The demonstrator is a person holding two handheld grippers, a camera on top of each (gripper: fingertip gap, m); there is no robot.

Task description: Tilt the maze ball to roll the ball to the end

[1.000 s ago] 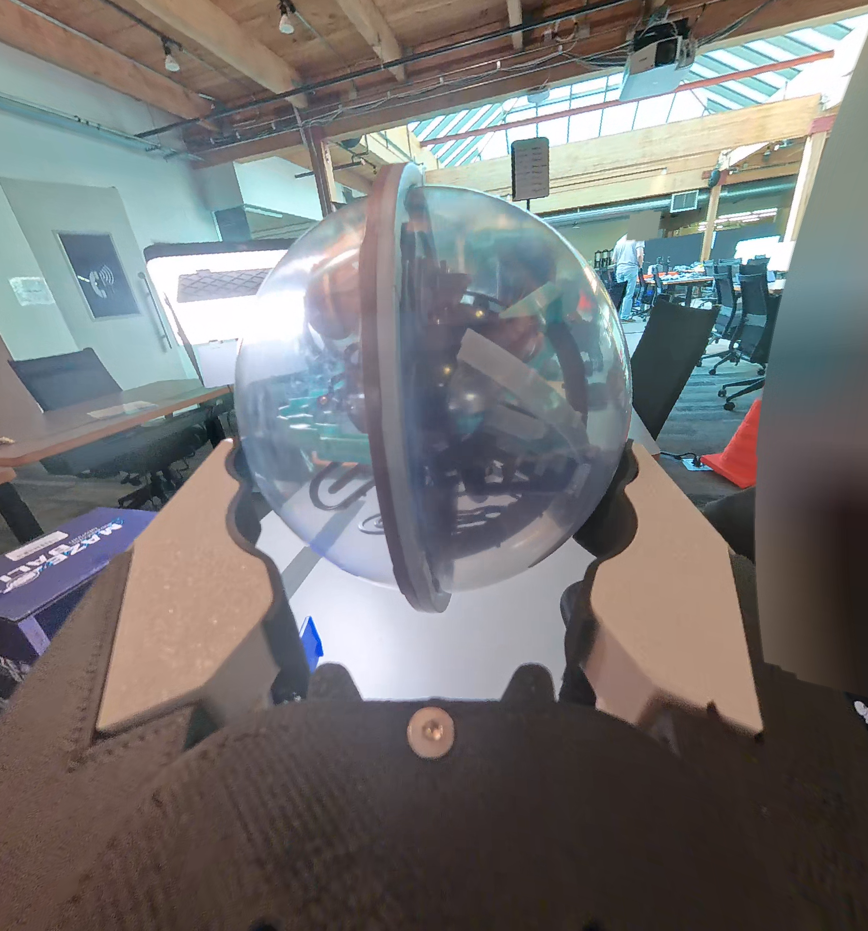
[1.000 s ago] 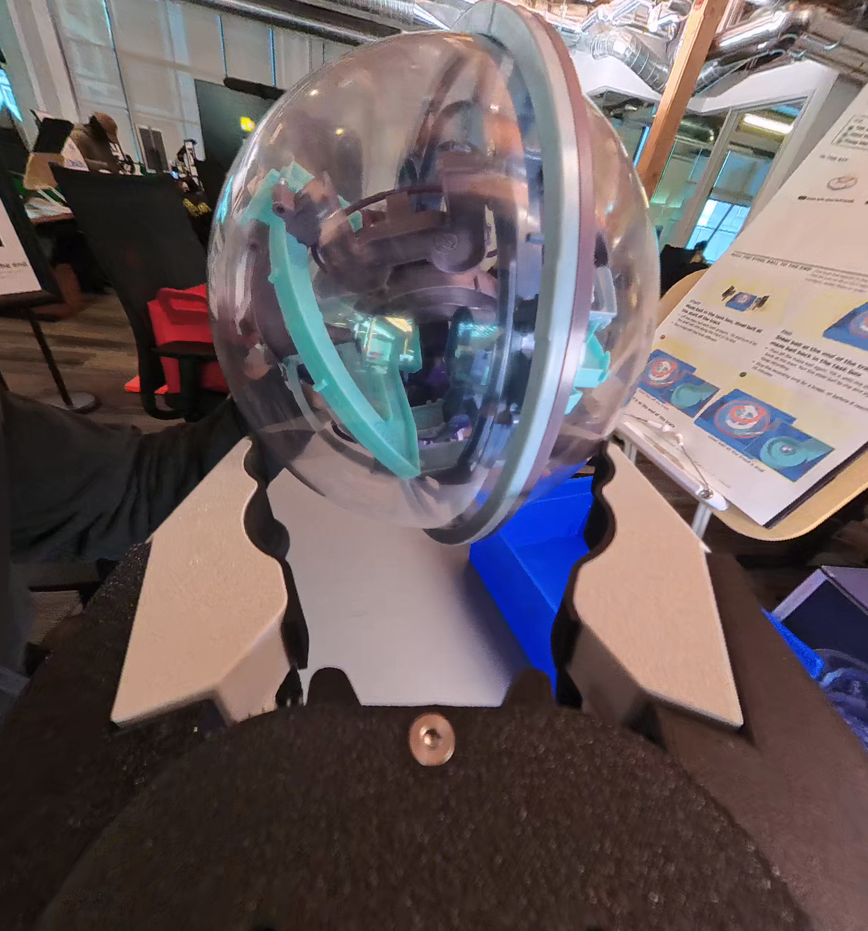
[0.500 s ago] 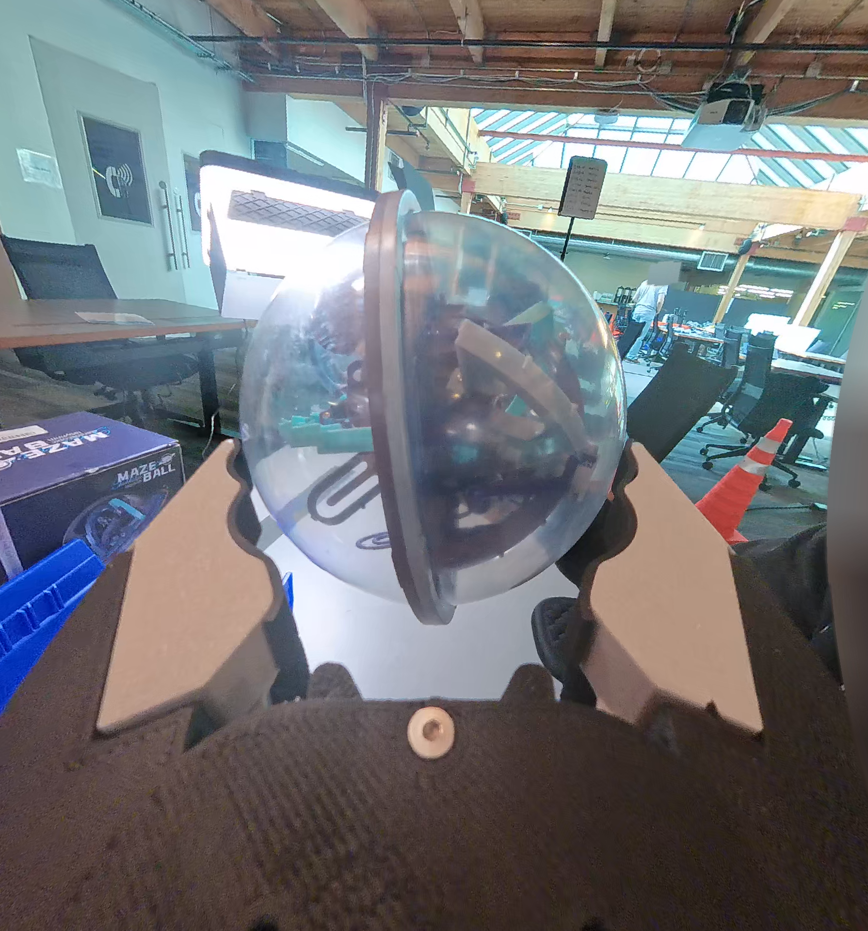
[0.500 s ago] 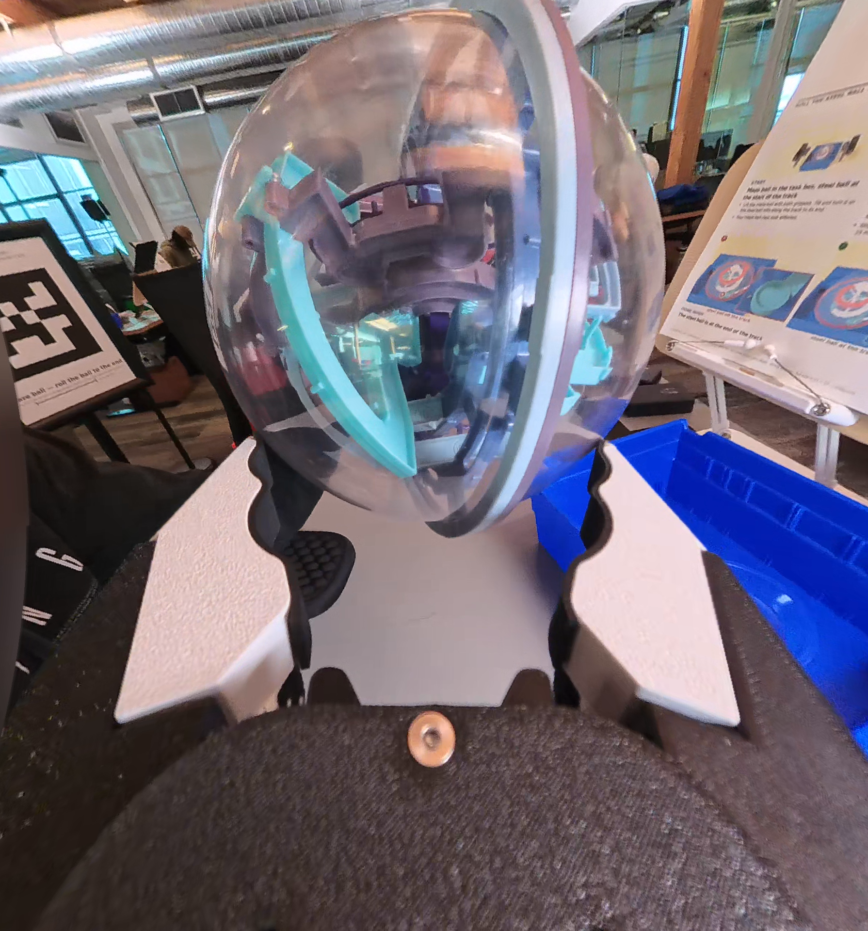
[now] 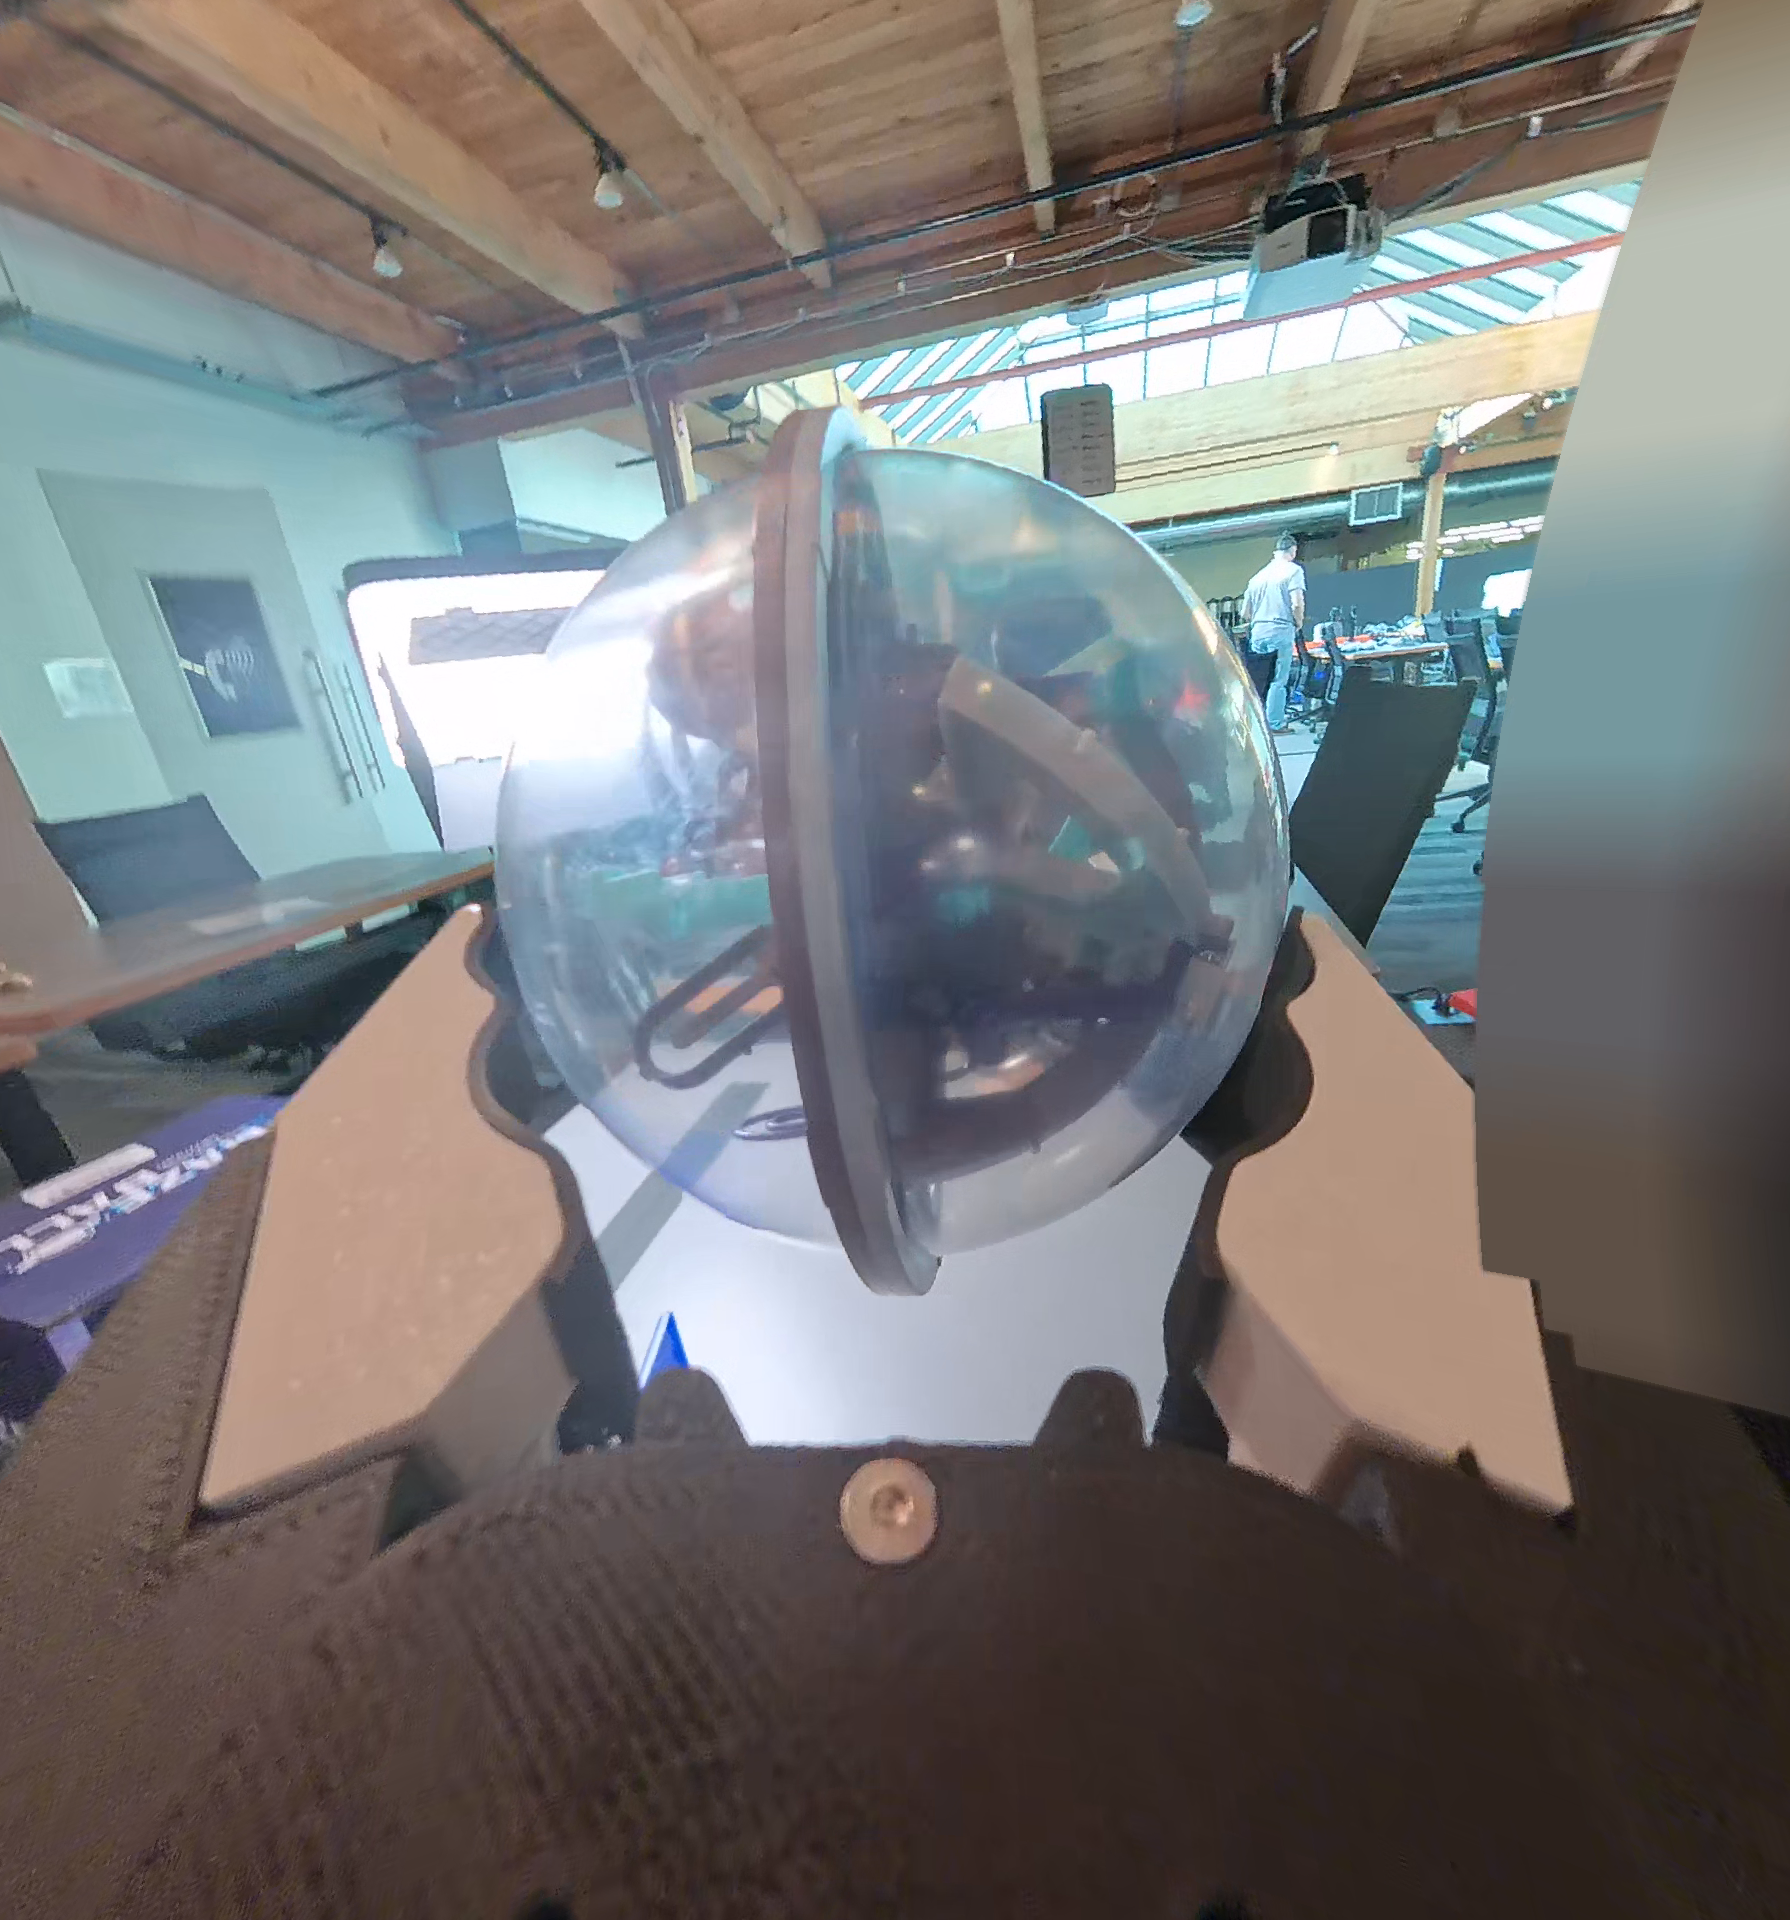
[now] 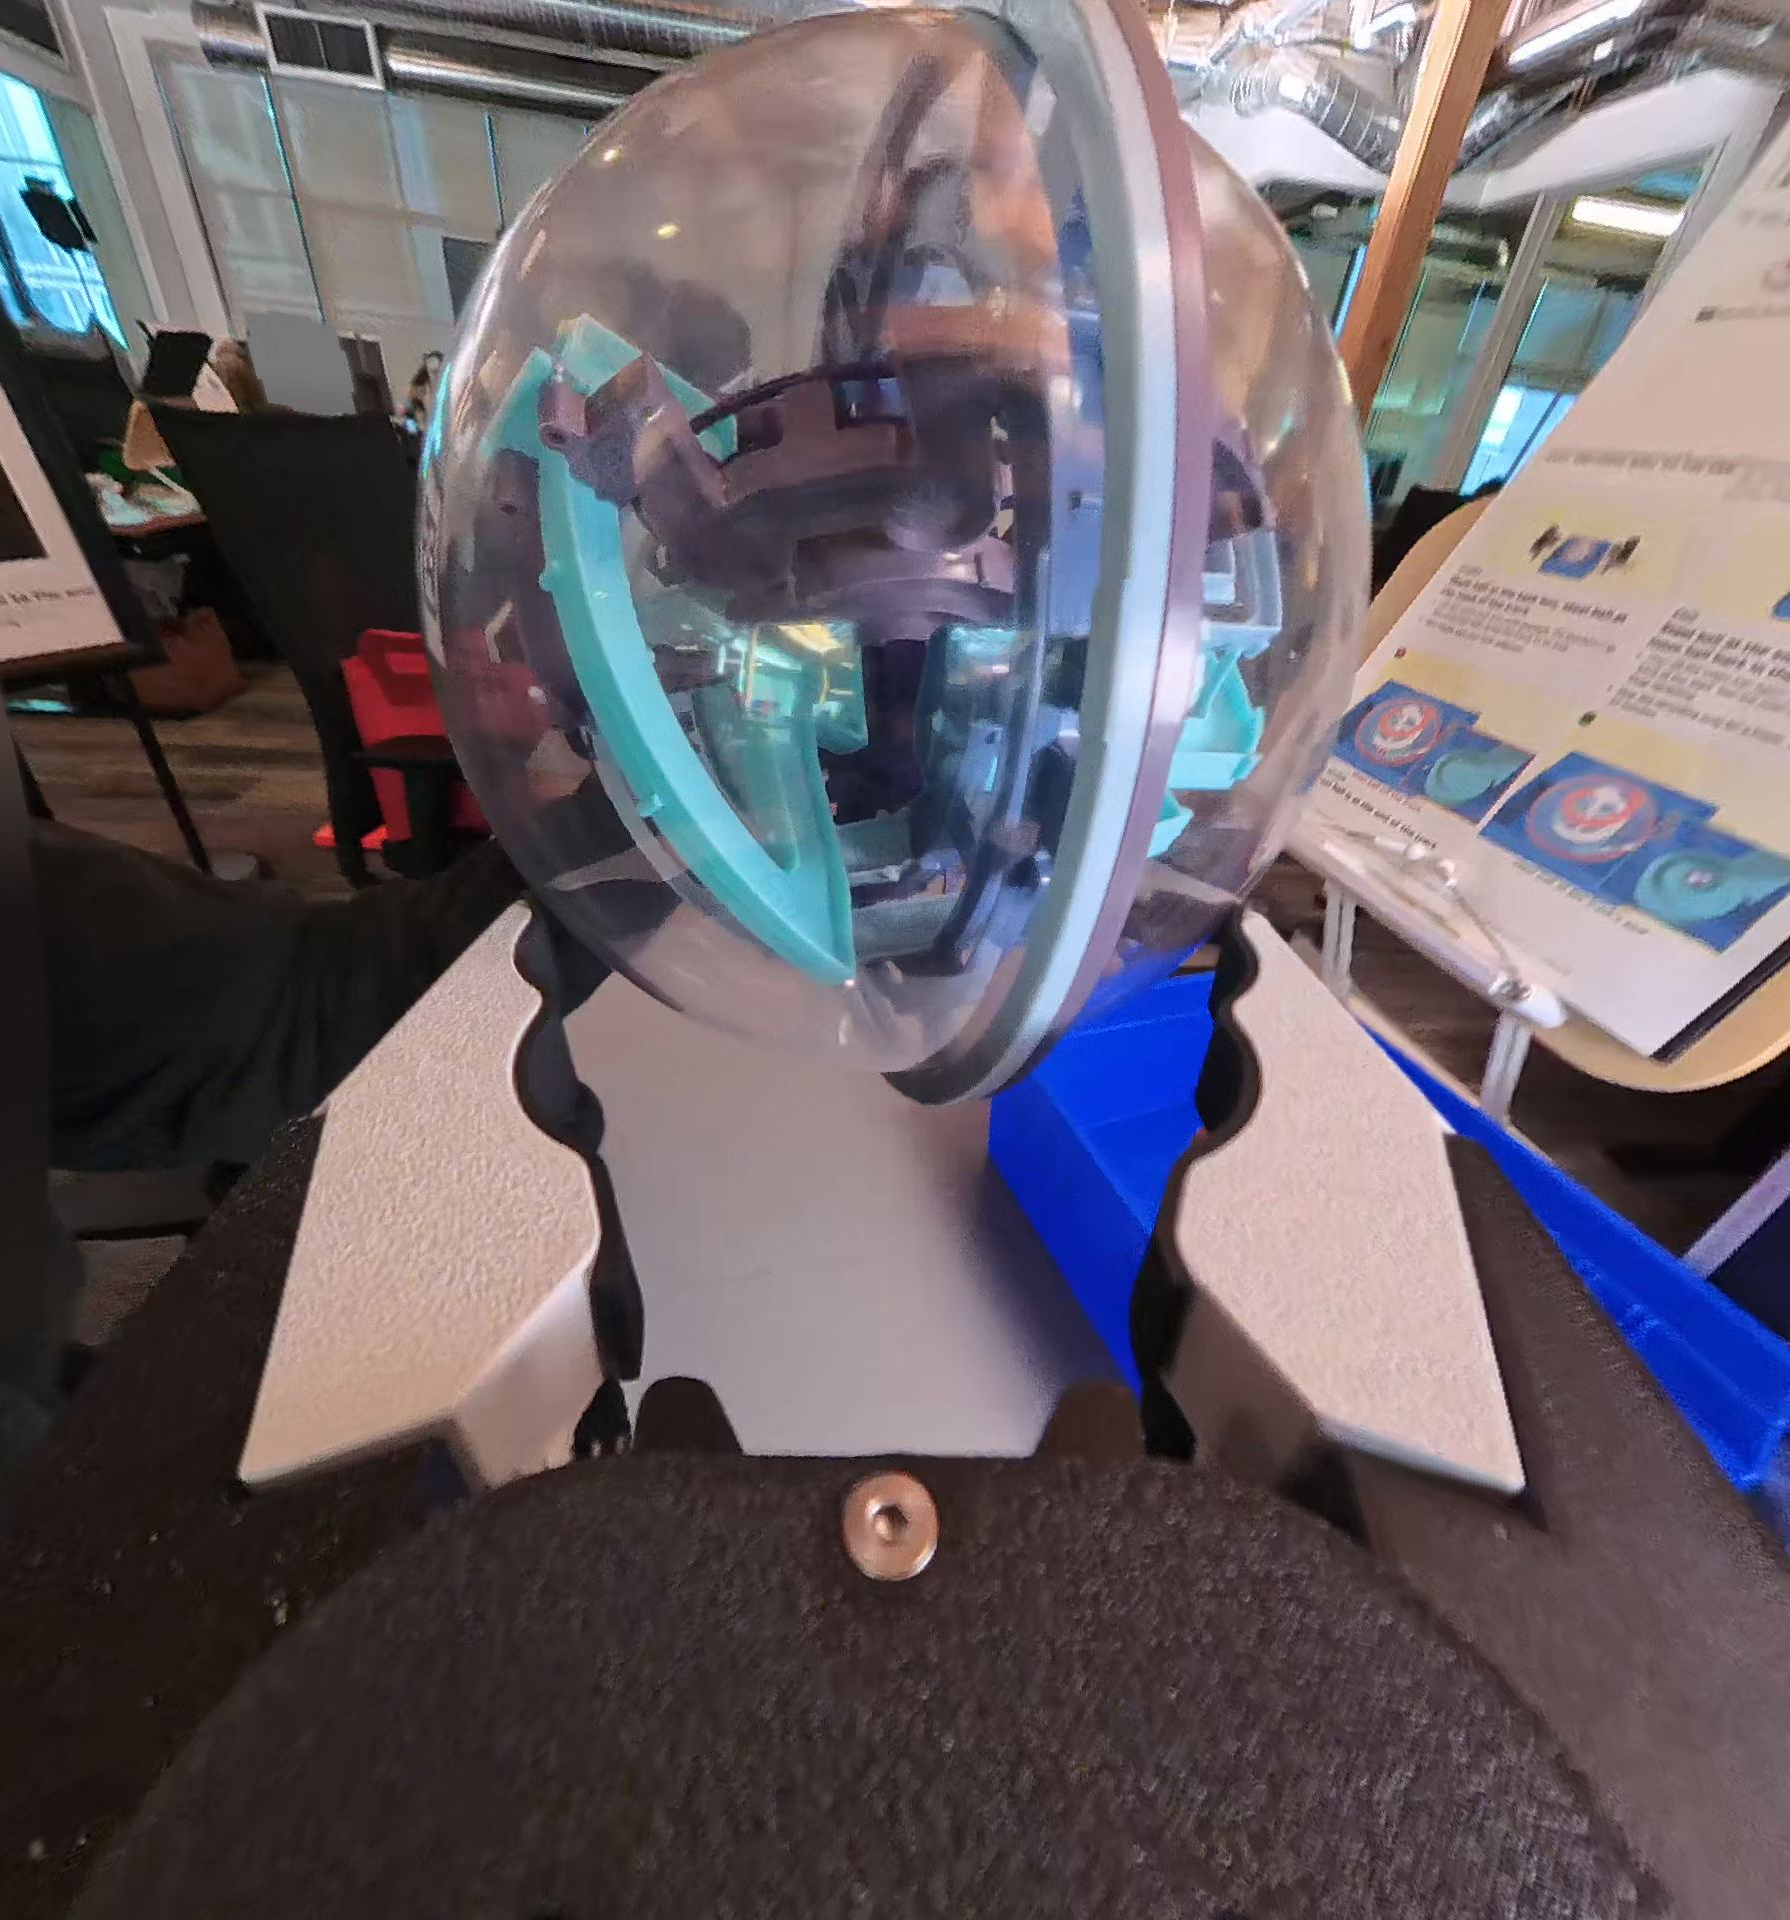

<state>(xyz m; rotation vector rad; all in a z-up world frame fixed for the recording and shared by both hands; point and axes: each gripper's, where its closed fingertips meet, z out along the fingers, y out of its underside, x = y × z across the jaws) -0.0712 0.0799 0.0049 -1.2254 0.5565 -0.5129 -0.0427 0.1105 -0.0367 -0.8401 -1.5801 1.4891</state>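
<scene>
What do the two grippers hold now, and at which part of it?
Both hold the clear maze ball. The left gripper and the right gripper each press their fingertips on opposite sides of its lower half, below the widest part.

White table (image 6: pixel 818 1247), blue bin (image 6: pixel 1109 1122) and dark box (image 5: pixel 91 1236) on it

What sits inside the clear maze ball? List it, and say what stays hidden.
Inside the maze ball: a curved teal track, dark purple-brown ramps and a grey arched strip. The small rolling ball cannot be picked out; glare and overlapping tracks cover the core.
</scene>
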